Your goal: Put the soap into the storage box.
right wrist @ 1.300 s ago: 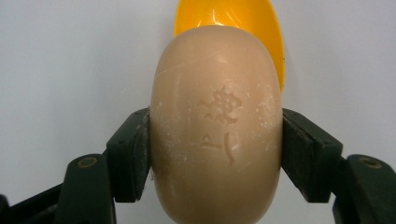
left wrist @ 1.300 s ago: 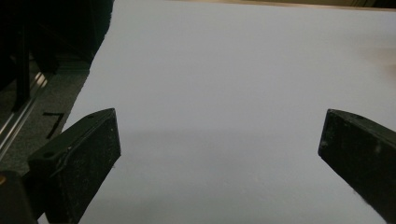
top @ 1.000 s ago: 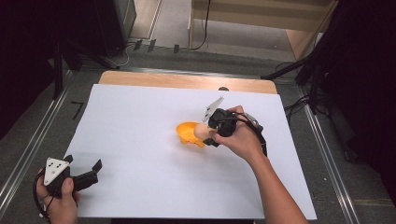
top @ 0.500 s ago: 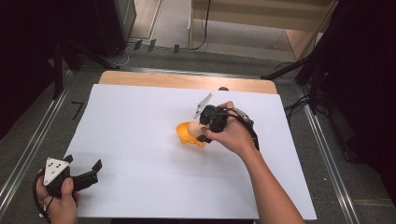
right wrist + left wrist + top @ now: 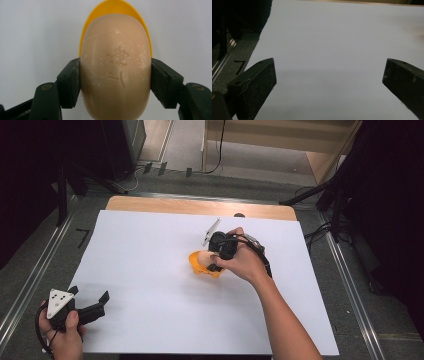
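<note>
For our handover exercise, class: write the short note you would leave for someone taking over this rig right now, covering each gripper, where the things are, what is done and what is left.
Right gripper: shut on the bar of soap, one pad on each side, above the yellow dish near the middle of the white sheet.
Left gripper: open, holding nothing, at the sheet's near left corner.
Done: soap gripped.
Left: probably to set the soap in the dish or lift it clear; whether it rests in the dish cannot be told.

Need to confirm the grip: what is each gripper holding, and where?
Right gripper clamps the beige soap bar across its two long sides, above the yellow dish. Left gripper: nothing.
</note>
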A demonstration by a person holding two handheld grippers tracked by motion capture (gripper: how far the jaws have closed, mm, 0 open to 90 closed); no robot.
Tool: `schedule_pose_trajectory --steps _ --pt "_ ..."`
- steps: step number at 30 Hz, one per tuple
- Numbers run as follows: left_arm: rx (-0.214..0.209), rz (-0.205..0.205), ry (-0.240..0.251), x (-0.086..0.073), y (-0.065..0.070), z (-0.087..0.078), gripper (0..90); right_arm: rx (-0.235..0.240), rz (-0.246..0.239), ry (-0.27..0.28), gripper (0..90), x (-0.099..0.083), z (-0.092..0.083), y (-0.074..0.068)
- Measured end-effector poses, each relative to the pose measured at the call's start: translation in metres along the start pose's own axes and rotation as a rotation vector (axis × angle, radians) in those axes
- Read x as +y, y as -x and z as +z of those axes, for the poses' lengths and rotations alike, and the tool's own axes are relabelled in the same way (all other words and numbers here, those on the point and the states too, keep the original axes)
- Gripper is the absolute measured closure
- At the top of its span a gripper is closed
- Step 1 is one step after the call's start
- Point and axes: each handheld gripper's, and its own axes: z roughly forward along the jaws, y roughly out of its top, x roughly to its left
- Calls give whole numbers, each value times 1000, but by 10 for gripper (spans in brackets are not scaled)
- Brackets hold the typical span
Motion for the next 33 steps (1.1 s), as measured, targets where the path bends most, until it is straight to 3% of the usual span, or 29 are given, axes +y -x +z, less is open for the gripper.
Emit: schedule_pose_trajectory --steps 3,4,7,10,16,19,30,33 --pt "0 0 0 0 0 0 0 8 15 4 328 0 1 1" --pt "0 1 0 0 0 0 0 33 34 -12 327 0 3 1" --pt "0 -1 1 0 0 0 0 23 23 -10 321 -1 3 1" --pt "0 0 1 0 0 0 0 34 40 49 301 -1 -4 2" --pt "0 0 2 0 0 0 0 20 44 47 298 -5 -8 0" --pt "0 1 2 0 0 0 0 25 59 67 291 -10 -9 0" --pt "3 3 0 0 0 0 0 -11 103 96 137 -34 -13 -9" --pt "2 3 0 0 1 0 0 -8 136 116 135 -41 -15 -12"
